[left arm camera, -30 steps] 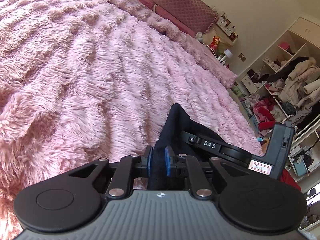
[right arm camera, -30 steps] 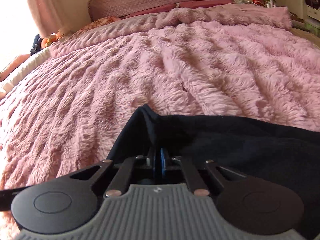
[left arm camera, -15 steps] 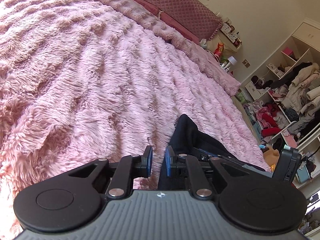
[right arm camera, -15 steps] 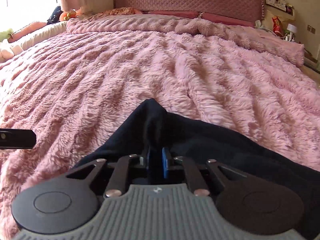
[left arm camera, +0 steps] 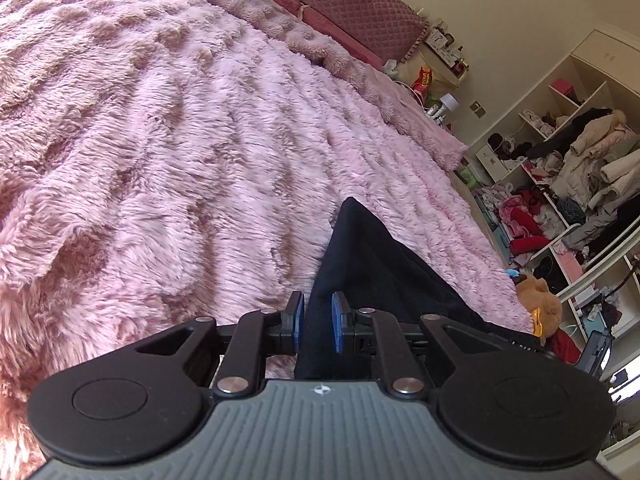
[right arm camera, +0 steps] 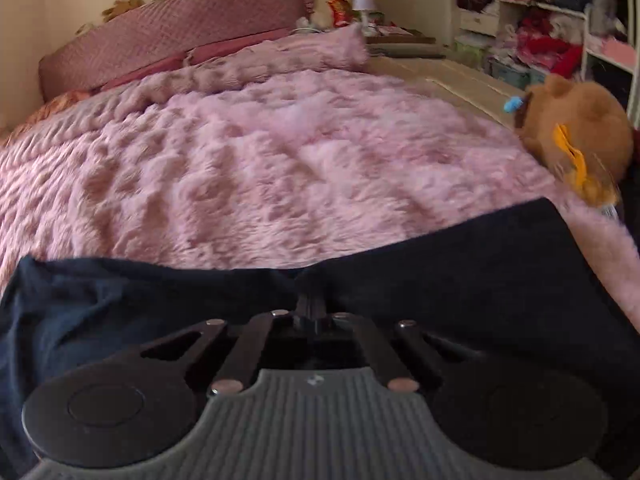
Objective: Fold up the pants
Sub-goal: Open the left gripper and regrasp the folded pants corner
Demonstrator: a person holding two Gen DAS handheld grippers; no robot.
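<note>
The dark navy pants [left arm camera: 372, 264] lie on a fluffy pink bedspread [left arm camera: 180, 128]. In the left wrist view a peaked fold of the pants stands between my left gripper's [left arm camera: 317, 322] blue pads [left arm camera: 297, 320], which are shut on it. In the right wrist view the pants [right arm camera: 460, 264] spread wide across the foreground, flat on the bedspread [right arm camera: 280, 160]. My right gripper [right arm camera: 314, 310] is shut on the pants' near edge, its fingertips buried in the cloth.
A brown plush toy [right arm camera: 576, 140] sits at the bed's right edge, also visible in the left view [left arm camera: 536, 300]. A quilted headboard [right arm camera: 172, 24] and pillows are at the far end. Cluttered open shelves [left arm camera: 568, 184] with clothes stand beyond the bed's right side.
My right gripper swung to the right and lowered, and the pants now spread flat in front of it. My left gripper kept its hold and shifted slightly; the right gripper's body left its view.
</note>
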